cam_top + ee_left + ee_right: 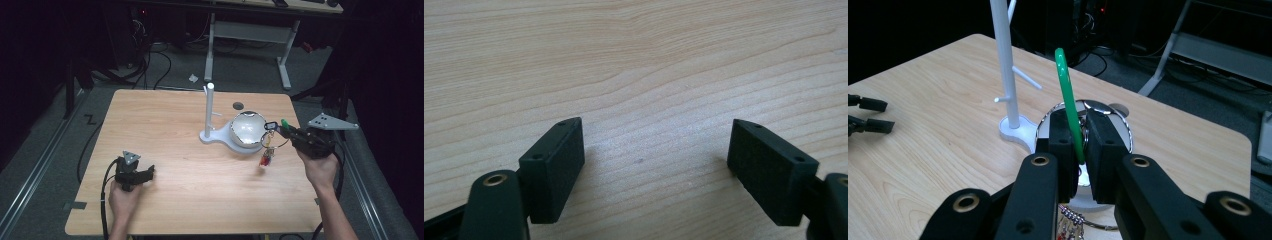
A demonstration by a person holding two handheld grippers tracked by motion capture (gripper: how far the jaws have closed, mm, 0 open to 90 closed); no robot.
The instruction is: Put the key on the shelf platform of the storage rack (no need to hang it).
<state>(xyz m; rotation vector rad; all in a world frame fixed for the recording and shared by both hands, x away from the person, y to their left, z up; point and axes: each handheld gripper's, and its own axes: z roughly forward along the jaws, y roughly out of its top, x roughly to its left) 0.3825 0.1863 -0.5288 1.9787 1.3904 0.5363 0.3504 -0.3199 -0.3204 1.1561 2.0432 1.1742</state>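
My right gripper (283,129) is shut on a flat green tag (284,122) at the table's right side. A bunch of keys (267,151) hangs from the tag on a ring, just above the wood. In the right gripper view the green tag (1066,85) stands upright between the pads of the right gripper (1079,142), and a bead chain (1071,220) dangles below. Beyond it are a shiny metal bowl (247,131) and a white stand (210,112) with side pegs. My left gripper (149,173) rests open on the table at the front left, with nothing between its jaws (656,160).
The wooden table (175,120) has a small dark hole (238,105) behind the bowl. The white stand (1003,65) and the bowl's rim (1120,120) lie straight ahead of the right gripper. Cables and a grey desk frame (250,32) are on the floor behind the table.
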